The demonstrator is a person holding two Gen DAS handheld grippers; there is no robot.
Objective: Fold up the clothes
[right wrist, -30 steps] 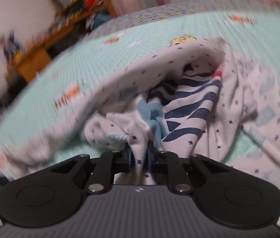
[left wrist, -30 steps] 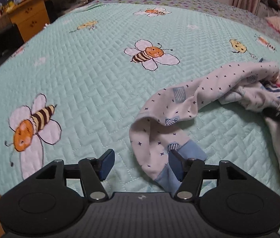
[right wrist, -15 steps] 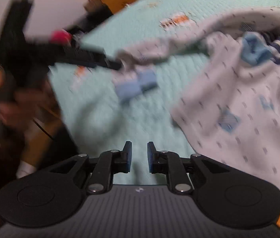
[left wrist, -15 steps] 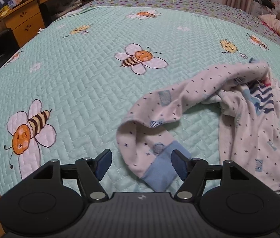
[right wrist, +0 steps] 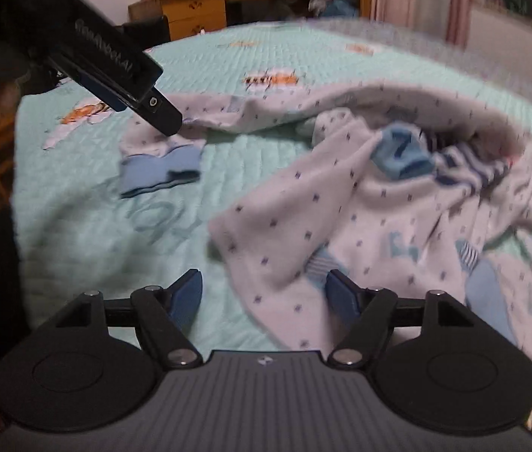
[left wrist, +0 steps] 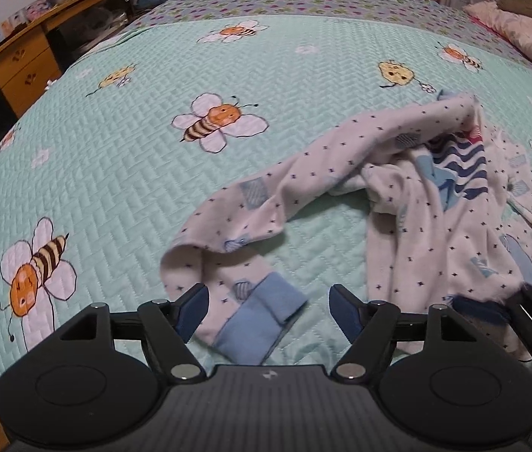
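Crumpled garment (left wrist: 409,203) on bee quilt (left wrist: 122,173)

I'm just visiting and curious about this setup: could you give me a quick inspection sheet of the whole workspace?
Surface: mint quilted bedspread with bee prints.
Job's things: white patterned garment, crumpled, unfolded; its sleeve with the blue cuff trails toward the left tool.
Clutter: nothing seen on the bedspread.
Grippers: left tool opening, cuff lying between its jaws, not pinched; right tool opening, garment's edge between its jaws, not clamped.
Cables: nothing seen.
Surroundings: wooden desk with piled items, curtains, pillows.
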